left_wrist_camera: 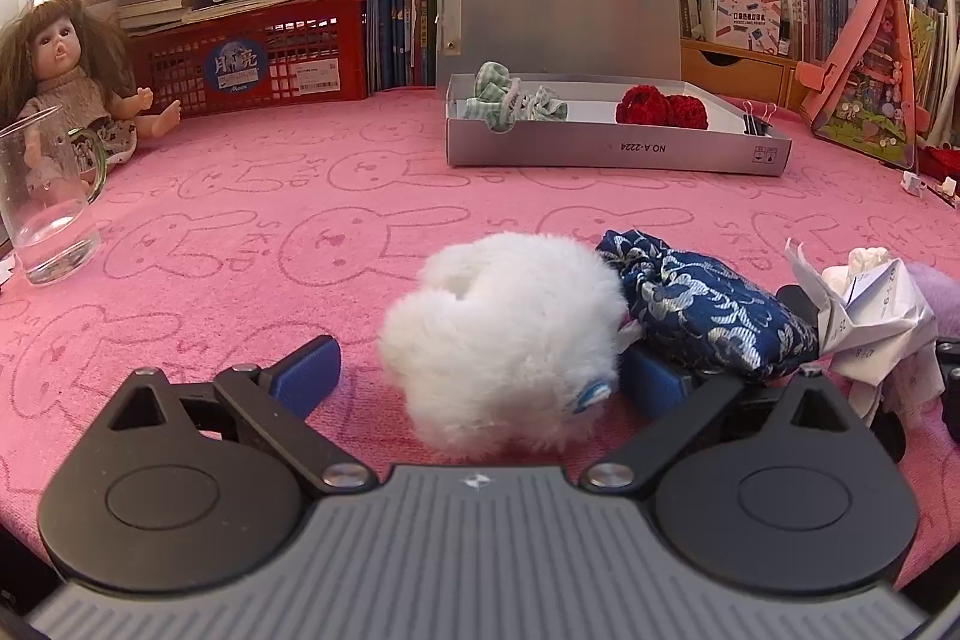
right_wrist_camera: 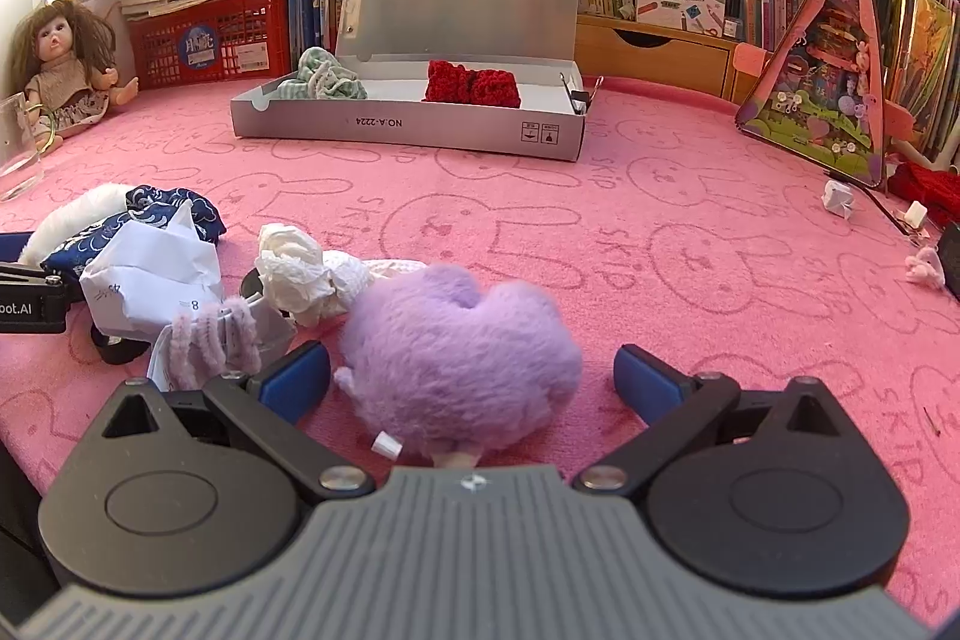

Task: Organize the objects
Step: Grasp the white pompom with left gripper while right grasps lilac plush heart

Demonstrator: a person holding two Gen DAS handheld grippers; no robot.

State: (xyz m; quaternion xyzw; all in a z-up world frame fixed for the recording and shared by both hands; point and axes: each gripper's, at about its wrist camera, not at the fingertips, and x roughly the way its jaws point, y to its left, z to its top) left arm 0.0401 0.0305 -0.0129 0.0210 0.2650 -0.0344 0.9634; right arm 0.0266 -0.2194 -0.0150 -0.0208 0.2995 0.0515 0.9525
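Observation:
A white fluffy plush [left_wrist_camera: 504, 334] lies on the pink cloth between the wide-apart fingers of my left gripper [left_wrist_camera: 480, 376], which is open; the left pad [left_wrist_camera: 306, 370] stands clear of it. A purple fluffy plush [right_wrist_camera: 456, 358] lies between the fingers of my right gripper [right_wrist_camera: 474, 379], also open, with a gap at the right pad [right_wrist_camera: 651, 382]. Beside the white plush are a blue patterned pouch [left_wrist_camera: 708, 310] and crumpled paper [left_wrist_camera: 864, 316]. An open grey box [left_wrist_camera: 600, 151] at the back holds a green striped cloth [left_wrist_camera: 510, 100] and red knit pieces [left_wrist_camera: 660, 106].
A glass mug [left_wrist_camera: 42, 196] and a doll [left_wrist_camera: 66, 70] sit at the left. Crumpled tissue [right_wrist_camera: 300, 274] and a purple pipe cleaner [right_wrist_camera: 210, 334] lie left of the purple plush. A pink triangular case [right_wrist_camera: 834, 82] stands right. Books and a red basket [left_wrist_camera: 252, 52] line the back.

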